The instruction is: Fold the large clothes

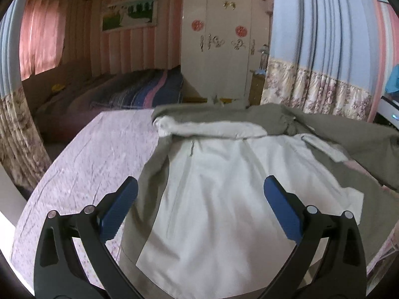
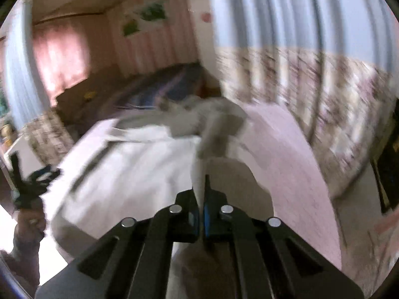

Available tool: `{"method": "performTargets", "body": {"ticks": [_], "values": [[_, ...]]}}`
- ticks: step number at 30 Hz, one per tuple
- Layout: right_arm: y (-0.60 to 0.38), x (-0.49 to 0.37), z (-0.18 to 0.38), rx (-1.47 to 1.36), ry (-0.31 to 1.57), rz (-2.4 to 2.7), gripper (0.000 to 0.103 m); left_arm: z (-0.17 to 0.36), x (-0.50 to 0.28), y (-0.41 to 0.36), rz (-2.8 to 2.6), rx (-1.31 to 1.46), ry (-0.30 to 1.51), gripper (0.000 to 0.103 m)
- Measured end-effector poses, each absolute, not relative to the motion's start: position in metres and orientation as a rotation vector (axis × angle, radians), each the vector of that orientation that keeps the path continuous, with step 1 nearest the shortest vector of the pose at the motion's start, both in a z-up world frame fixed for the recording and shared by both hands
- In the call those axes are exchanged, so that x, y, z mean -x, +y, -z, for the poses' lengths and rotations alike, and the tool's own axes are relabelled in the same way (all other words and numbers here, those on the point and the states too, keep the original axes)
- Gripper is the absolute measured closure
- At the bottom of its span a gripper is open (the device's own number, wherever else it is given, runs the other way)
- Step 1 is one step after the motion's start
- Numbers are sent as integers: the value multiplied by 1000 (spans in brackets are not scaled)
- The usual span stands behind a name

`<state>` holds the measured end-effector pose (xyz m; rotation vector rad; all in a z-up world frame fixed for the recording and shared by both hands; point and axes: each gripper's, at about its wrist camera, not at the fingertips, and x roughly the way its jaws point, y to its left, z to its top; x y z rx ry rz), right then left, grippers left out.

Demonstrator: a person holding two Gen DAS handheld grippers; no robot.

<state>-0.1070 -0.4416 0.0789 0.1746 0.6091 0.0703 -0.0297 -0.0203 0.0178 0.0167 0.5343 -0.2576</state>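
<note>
A large olive-green jacket with a pale white lining point(image 1: 219, 189) lies opened out on the pink patterned table cover point(image 1: 94, 154). My left gripper point(image 1: 200, 194) is open and empty, just above the lining near the jacket's left front edge. In the blurred right wrist view my right gripper point(image 2: 202, 186) is shut on a raised fold of the jacket point(image 2: 217, 144) and holds it up off the table. The white lining point(image 2: 129, 164) spreads to its left. My left gripper point(image 2: 32, 182) shows at the far left edge there, held in a hand.
A bed with a striped blanket point(image 1: 139, 89) stands behind the table. A white wardrobe point(image 1: 219, 44) is at the back. Floral and blue curtains point(image 1: 321, 69) hang close on the right. The table's left edge point(image 1: 49, 174) drops off near my left gripper.
</note>
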Motion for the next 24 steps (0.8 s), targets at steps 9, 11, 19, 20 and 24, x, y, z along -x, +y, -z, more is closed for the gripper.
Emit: {"method": "performTargets", "body": {"ticks": [9, 11, 19, 20, 24], "values": [[-321, 79, -98, -63, 594, -275, 96, -33, 43, -12, 295, 15, 531, 3], [-294, 60, -71, -110, 667, -381, 84, -29, 44, -9, 302, 28, 552, 3], [-328, 54, -60, -195, 584, -267, 41, 13, 60, -47, 412, -56, 682, 3], [-333, 53, -59, -203, 589, -256, 41, 18, 62, -52, 421, -56, 692, 3], [-355, 54, -45, -217, 619, -205, 41, 44, 58, -64, 447, 20, 777, 3]]}}
